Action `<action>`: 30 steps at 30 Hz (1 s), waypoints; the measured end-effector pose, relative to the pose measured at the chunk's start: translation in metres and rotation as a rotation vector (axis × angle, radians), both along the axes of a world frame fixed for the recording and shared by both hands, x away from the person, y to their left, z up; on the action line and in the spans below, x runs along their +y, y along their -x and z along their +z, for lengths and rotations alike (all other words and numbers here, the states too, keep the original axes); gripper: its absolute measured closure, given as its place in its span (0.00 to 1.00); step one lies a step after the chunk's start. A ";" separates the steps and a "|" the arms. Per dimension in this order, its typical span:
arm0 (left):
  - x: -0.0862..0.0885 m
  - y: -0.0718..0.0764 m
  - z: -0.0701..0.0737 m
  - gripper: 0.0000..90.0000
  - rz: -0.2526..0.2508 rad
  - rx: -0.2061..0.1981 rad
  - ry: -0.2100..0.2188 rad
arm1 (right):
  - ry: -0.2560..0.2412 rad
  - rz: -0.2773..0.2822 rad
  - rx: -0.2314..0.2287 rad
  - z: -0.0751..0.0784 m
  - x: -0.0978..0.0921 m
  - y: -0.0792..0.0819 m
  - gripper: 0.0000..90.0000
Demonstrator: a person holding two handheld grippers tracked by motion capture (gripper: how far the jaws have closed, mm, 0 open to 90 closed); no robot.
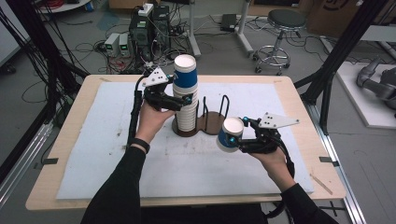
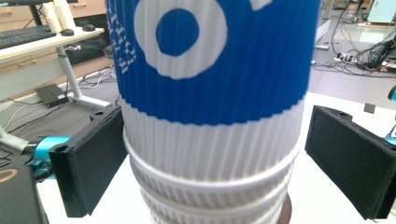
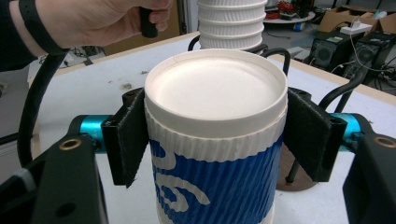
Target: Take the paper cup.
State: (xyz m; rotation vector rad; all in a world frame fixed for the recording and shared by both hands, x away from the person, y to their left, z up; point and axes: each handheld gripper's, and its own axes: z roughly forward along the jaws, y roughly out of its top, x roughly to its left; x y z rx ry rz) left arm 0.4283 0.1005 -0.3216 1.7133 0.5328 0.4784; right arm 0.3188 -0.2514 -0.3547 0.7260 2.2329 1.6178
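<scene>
I've got my right gripper [image 1: 239,136] clamped on a single blue-and-white ribbed paper cup [image 1: 230,134], just right of the frame's centre in the high view, held upside down off the white foam mat [image 1: 93,154] — in the right gripper view both pads press its sides, white base toward the lens. My left gripper [image 1: 180,99] sits at the tall stack of nested blue-and-white paper cups [image 1: 186,93] above centre, jaws spread wide: in the left gripper view the near pad touches the stack's wall while the far pad stands clear, so I'd call that steadying rather than gripping. The stack stands on the dark round wire-hooped cup holder [image 1: 212,122] — my guess is the single cup belongs there.
</scene>
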 end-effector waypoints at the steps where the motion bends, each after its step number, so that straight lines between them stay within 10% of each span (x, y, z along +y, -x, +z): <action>1: 0.002 0.003 0.000 0.07 0.007 -0.002 -0.006 | -0.001 -0.003 -0.003 0.000 0.000 0.000 0.32; 15: 0.026 0.034 -0.006 0.07 0.020 -0.027 -0.010 | -0.004 -0.011 -0.008 0.001 -0.003 0.000 0.32; 30: 0.037 0.090 -0.043 0.07 -0.002 -0.029 0.000 | 0.000 -0.037 0.002 -0.004 -0.008 -0.002 0.32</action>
